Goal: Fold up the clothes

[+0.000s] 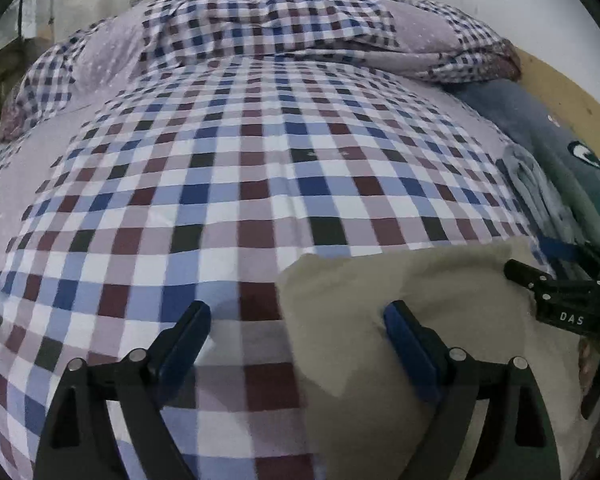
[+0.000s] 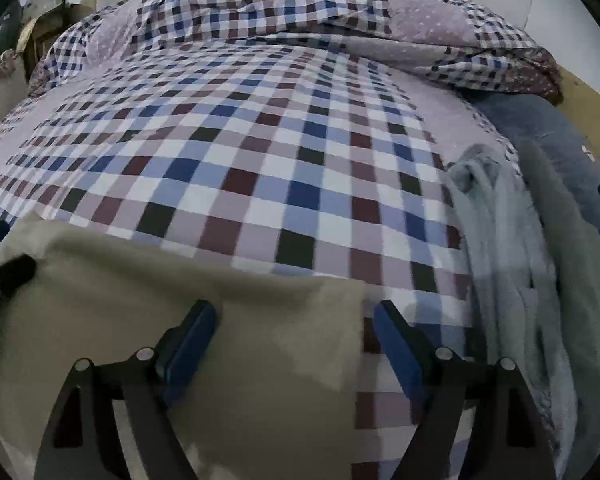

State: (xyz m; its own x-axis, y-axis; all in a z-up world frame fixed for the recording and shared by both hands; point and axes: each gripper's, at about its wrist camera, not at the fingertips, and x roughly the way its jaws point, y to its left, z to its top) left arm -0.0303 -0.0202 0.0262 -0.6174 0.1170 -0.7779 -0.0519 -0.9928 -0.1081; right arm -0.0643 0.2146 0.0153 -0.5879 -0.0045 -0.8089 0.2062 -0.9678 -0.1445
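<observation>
My left gripper (image 1: 296, 344) stands wide with nothing between its pads, straddling the left corner of the beige garment (image 1: 412, 320). My right gripper (image 2: 294, 342) is just as wide and empty, straddling the garment's right corner (image 2: 160, 304).

The garment lies flat on the checked bedsheet (image 1: 260, 184), at the near edge of the bed under both tools. From what shows, I judge its long axis runs side to side between my two grippers, with its straight far edge facing the rumpled quilt (image 1: 284, 20) at the head of the bed. How far it reaches toward me I cannot tell.

The risk I see: the fabric sits flush on the sheet, so pads closing here could pinch the bedsheet along with it, or catch only one layer and drag the fold crooked. If my two hands grip unevenly, the edge will skew. On my right, the grey fleece pile (image 2: 512, 264) lies near enough to snag.
</observation>
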